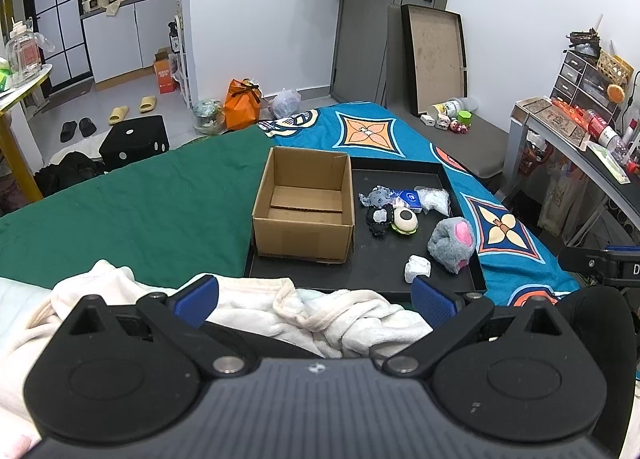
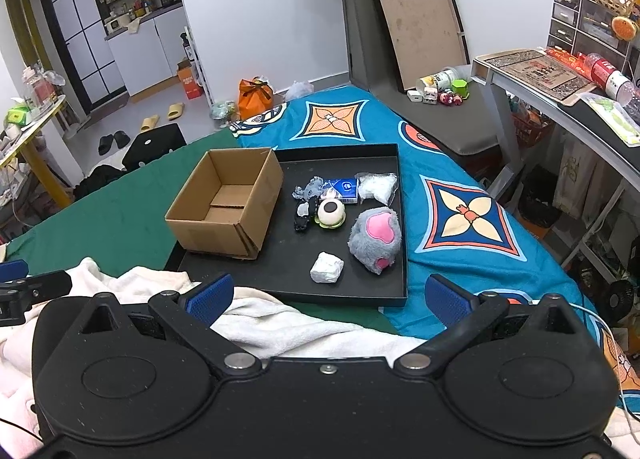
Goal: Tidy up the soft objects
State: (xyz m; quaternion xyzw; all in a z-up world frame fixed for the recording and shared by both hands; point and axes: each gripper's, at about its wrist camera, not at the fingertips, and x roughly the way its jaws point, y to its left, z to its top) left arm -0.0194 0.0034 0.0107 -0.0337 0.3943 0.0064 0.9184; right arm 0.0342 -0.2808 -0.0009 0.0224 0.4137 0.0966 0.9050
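While the left gripper (image 1: 314,301) hung wide open and empty over a cream blanket (image 1: 256,307), the left wrist view showed an empty cardboard box (image 1: 304,205) on a black tray (image 1: 372,259) beside a grey plush paw (image 1: 452,245)

From the right wrist, the right gripper (image 2: 330,299) likewise gaped empty; a white wad (image 2: 327,268) and a panda toy (image 2: 330,213) lay on the tray (image 2: 280,271)

Box: open brown cardboard box (image 2: 224,203), empty, upright on tray's left.
Toys: grey plush paw with pink pads (image 2: 376,240), crumpled white wad (image 2: 327,268) beside it.
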